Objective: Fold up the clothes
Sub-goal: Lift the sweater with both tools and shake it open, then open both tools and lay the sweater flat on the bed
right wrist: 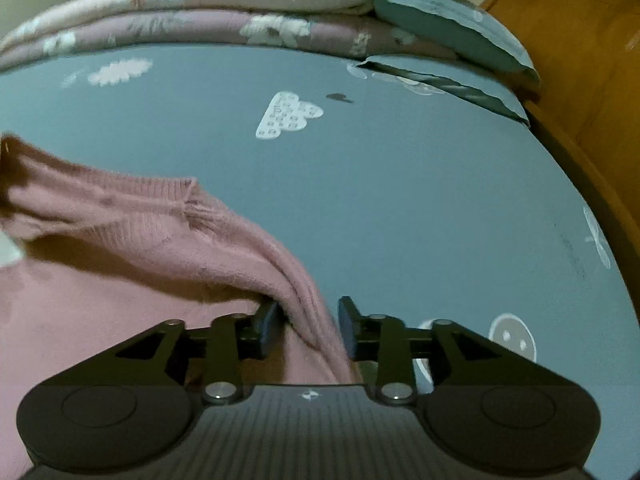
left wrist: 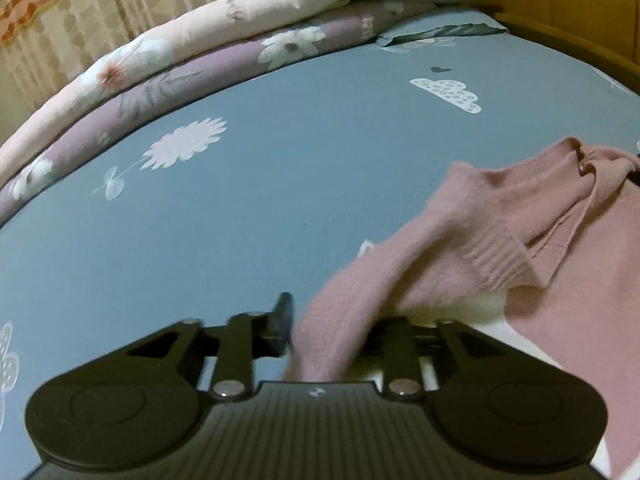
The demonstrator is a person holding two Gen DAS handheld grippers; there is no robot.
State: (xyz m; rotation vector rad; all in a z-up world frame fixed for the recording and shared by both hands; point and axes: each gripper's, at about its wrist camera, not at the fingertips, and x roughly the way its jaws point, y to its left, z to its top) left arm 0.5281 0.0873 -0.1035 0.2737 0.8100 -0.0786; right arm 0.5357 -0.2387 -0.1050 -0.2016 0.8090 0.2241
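Observation:
A pink knit sweater [left wrist: 460, 232] lies on the blue printed bed sheet [left wrist: 240, 220], a ribbed cuff folded across its body. My left gripper [left wrist: 332, 328] stands low over the sweater's left edge. Its left finger [left wrist: 282, 320] sits just clear of the fabric, and a fold covers the right finger. In the right wrist view the sweater [right wrist: 140, 248] fills the left side. My right gripper [right wrist: 308, 328] straddles a ridge of its right edge, with both fingers [right wrist: 348, 324] showing and the fabric lying loosely between them.
Folded floral quilts [left wrist: 200, 52] are stacked along the far side of the bed, with blue pillows [right wrist: 448, 28] at their right end. A wooden headboard [right wrist: 580, 60] bounds the right side. A patterned curtain [left wrist: 60, 20] hangs behind.

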